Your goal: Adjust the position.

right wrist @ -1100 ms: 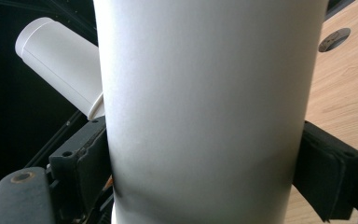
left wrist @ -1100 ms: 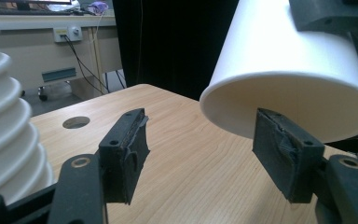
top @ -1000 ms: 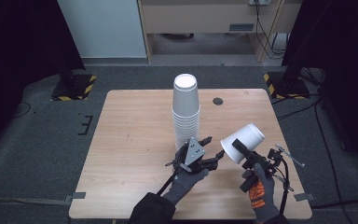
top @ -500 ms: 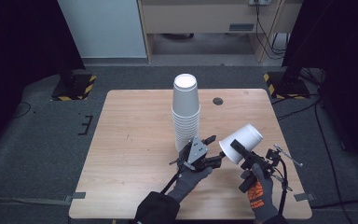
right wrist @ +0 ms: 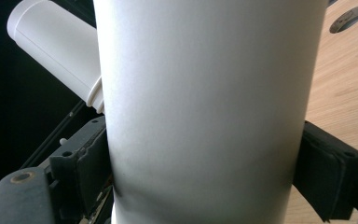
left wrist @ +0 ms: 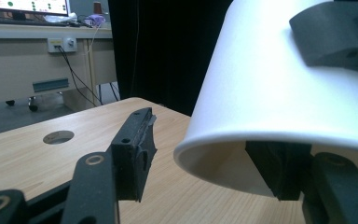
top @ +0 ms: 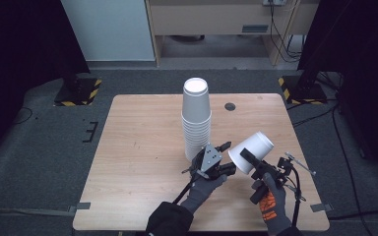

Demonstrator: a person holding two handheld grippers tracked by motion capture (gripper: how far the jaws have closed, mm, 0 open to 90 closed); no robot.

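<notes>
**Right jaws clamped on a single paper cup, left jaws spread at its rim**

Jaws first: right gripper (top: 250, 160) is clenched across the body of a white paper cup (top: 251, 152). In the right gripper view both black pads press the cup wall (right wrist: 205, 116) from either side, solid contact. Cup is lifted off the table, tilted, closed base pointing up and away, open mouth facing down toward the left gripper (top: 226, 156).

Left gripper: jaws spread, grasping nothing. In the left gripper view one jaw stands clear of the cup's rim (left wrist: 223, 161), the other sits at or just inside the mouth. Can't tell whether it touches the inner wall.

Outward: stack of paper cups (top: 196, 118) stands upside down near the middle of the wooden table (top: 138, 147), just behind the left gripper, apart from the held cup. Round cable hole (top: 230, 106) is in the tabletop beyond it, to the right of the stack. Both gloved hands come in from the near edge; cables trail from each gripper.

Step, as I read it: one cup is separate from the stack and held between the two grippers. Looks like a handover or a rim regrip.

Next move needs:
- left jaws centred over the rim wall, then closed lightly, thin paper will crush
- right keeps its hold until left has it
- held cup kept clear of the stack, it looks easy to tip
</notes>
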